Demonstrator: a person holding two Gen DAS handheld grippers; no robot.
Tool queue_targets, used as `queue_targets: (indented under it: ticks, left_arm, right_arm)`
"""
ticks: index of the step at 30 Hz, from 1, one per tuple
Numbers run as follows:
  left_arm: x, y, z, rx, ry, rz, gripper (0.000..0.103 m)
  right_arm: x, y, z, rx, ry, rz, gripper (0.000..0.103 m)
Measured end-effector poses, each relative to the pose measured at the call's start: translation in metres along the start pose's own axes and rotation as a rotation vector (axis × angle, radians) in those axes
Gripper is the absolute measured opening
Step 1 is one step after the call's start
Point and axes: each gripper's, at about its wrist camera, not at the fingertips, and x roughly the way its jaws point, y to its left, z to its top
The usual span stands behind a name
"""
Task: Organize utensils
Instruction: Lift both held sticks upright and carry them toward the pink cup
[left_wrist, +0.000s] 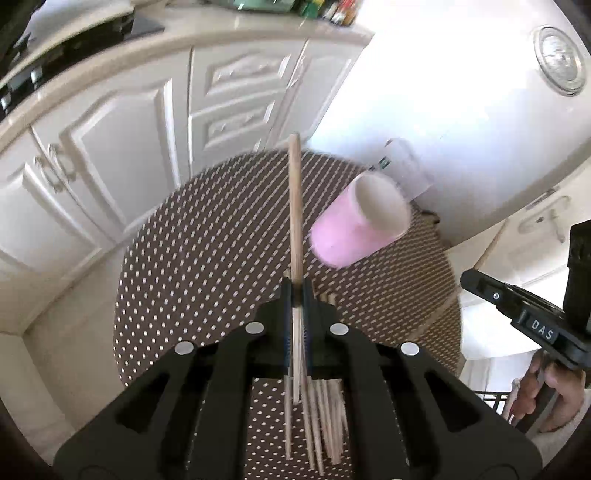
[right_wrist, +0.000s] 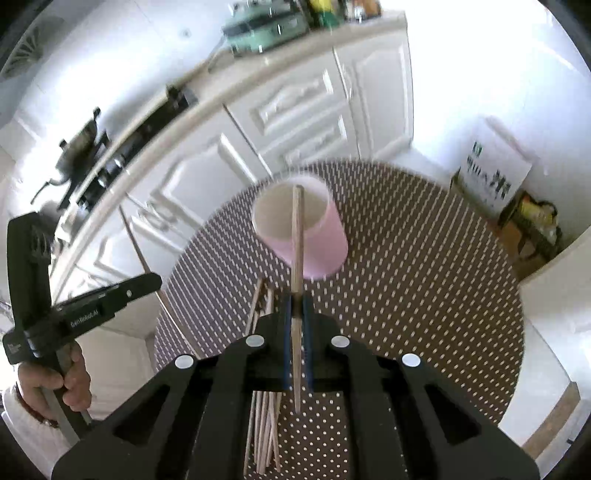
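Left wrist: left gripper (left_wrist: 297, 291) pinches chopstick (left_wrist: 294, 206), seemingly pointing forward.

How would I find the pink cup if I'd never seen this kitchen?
Look for the round table with the brown cloth covered in white dots, standing in front of the white cupboards. Near its middle, just beyond a loose pile of wooden sticks, stands the pink cup. It is the only pink thing there, wide and open at the top, pale inside.

Both grippers are matte black with blue-edged pads and round silver rivets; the left gripper (right_wrist: 297, 295) carries white "GenRobot.AI" lettering; the right gripper (left_wrist: 466, 277) reads "DAS".
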Motion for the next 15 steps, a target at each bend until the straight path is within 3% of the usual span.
queue_targets:
  ticks: [10, 15]
  left_arm:
    - [-0.071, -0.049, 0.036, 0.067, -0.226, -0.071, 0.005]
    - [-0.083, -0.069, 0.056, 0.084, -0.3, -0.081, 0.005]
  right_arm:
    - [-0.071, 0.016, 0.032, -0.038, -0.201, 0.042, 0.004]
    - [-0.086, 0.018, 0.053, -0.042, -0.28, 0.04, 0.004]
